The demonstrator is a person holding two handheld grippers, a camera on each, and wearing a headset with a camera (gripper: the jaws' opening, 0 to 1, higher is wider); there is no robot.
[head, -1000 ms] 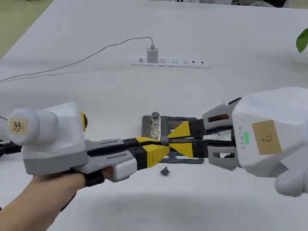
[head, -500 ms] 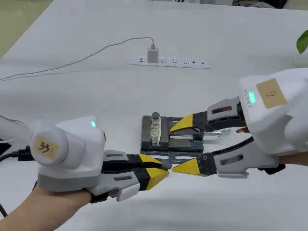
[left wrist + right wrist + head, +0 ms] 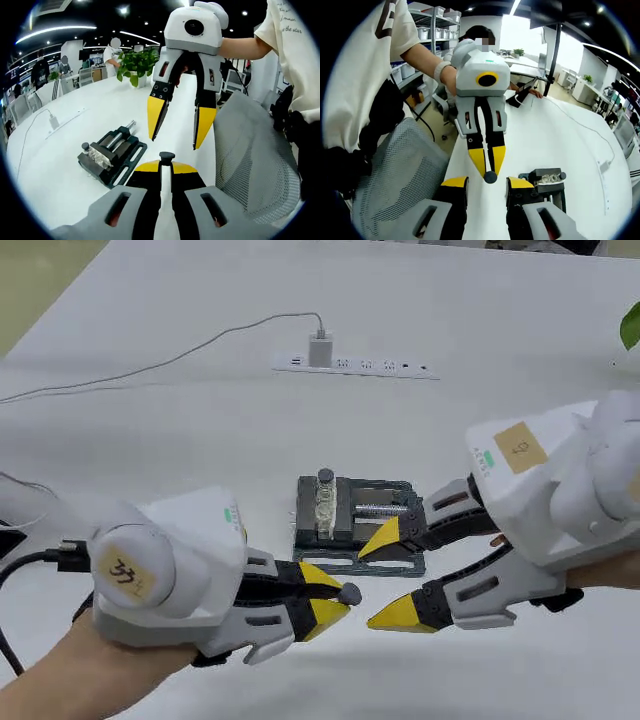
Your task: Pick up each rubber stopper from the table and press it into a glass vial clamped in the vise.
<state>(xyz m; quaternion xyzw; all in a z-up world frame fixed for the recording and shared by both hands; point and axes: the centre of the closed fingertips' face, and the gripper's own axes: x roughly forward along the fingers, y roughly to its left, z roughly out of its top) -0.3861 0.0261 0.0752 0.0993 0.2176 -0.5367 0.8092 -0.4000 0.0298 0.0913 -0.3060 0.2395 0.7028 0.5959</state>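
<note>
White table (image 3: 200, 440) carries a dark vise (image 3: 345, 525), power strip (image 3: 360, 367), cable (image 3: 150, 370)

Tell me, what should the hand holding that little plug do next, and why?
Probably carry the left gripper across to the vise and line up over an uncapped vial. Its tips pinch the stopper, clear of the table; the right gripper hangs open, holding nothing.

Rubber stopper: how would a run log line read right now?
left gripper: shut on rubber stopper | right gripper: open, empty | vise: holds vials
</note>
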